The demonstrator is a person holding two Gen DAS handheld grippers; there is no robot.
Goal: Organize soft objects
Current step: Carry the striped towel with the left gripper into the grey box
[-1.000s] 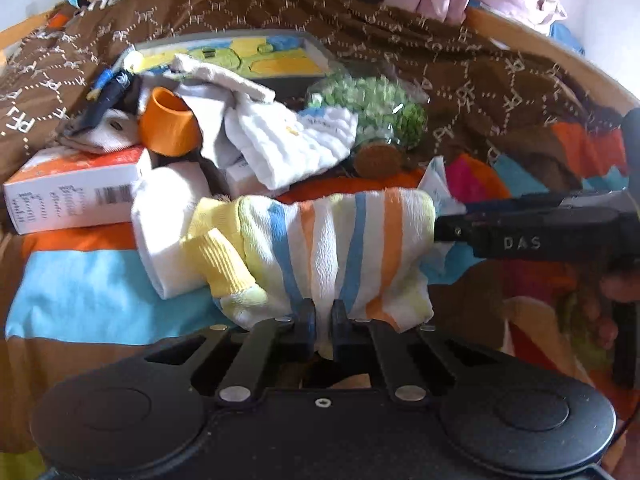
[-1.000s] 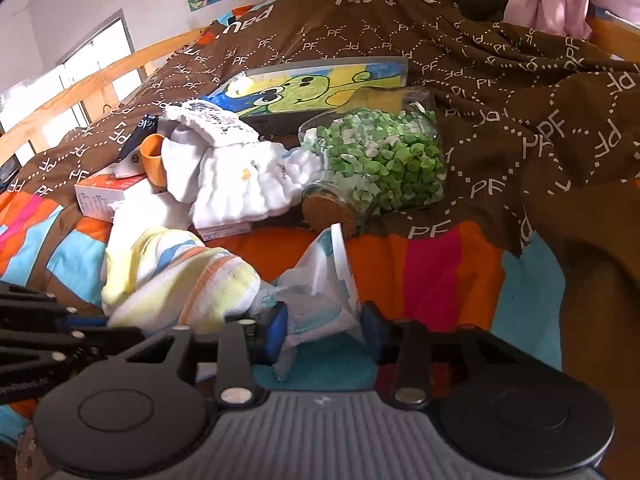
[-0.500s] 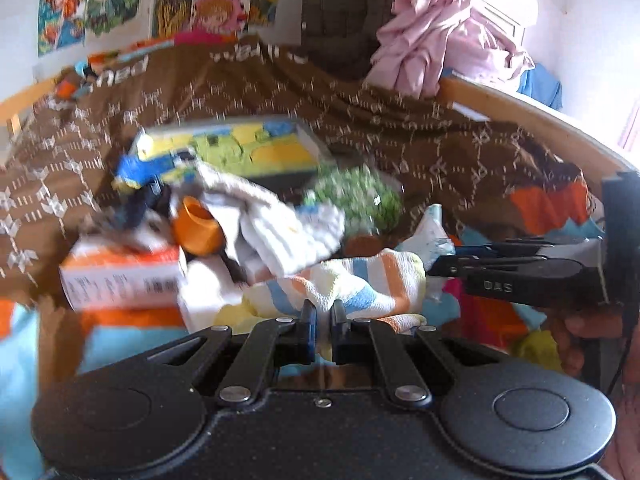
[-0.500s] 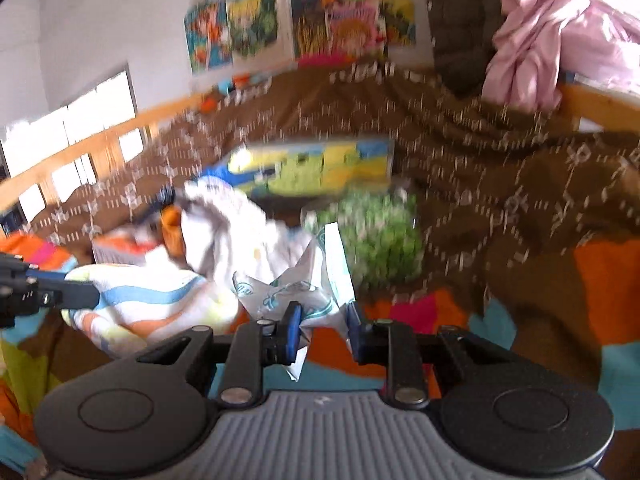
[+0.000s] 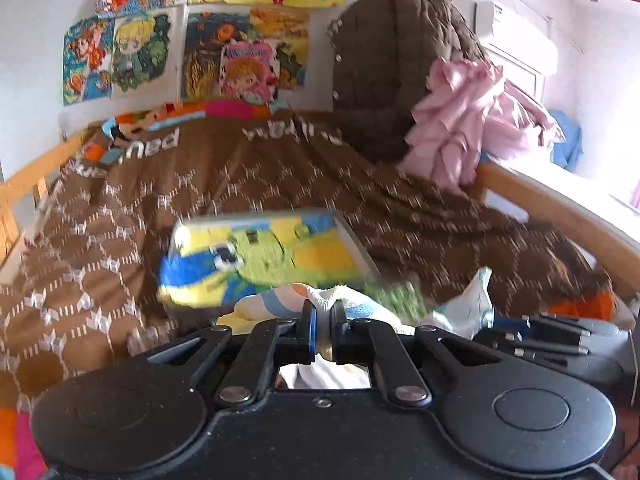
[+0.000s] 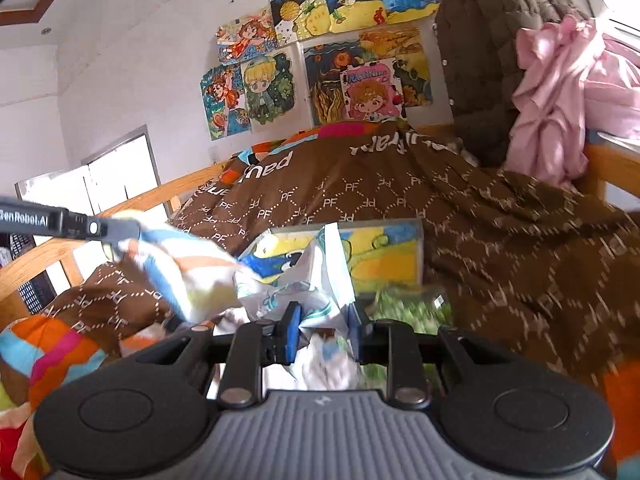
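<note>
Here both jaws pinch cloth, striped towel [image 6: 188, 276] left, printed cloth [image 6: 316, 300] right, above cartoon board [image 5: 264, 256].

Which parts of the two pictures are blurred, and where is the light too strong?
Left wrist view: the picture book is smeared by motion, the left gripper sharp; the window side at right glares. Right wrist view: the striped towel is blurred; the window at left is overexposed.

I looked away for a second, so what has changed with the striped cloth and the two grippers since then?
Both grippers lifted the striped terry cloth off the bed. The right gripper, open before, closed on the white printed fabric. The left gripper stays clamped on the cloth. The cartoon picture box stayed put.
</note>
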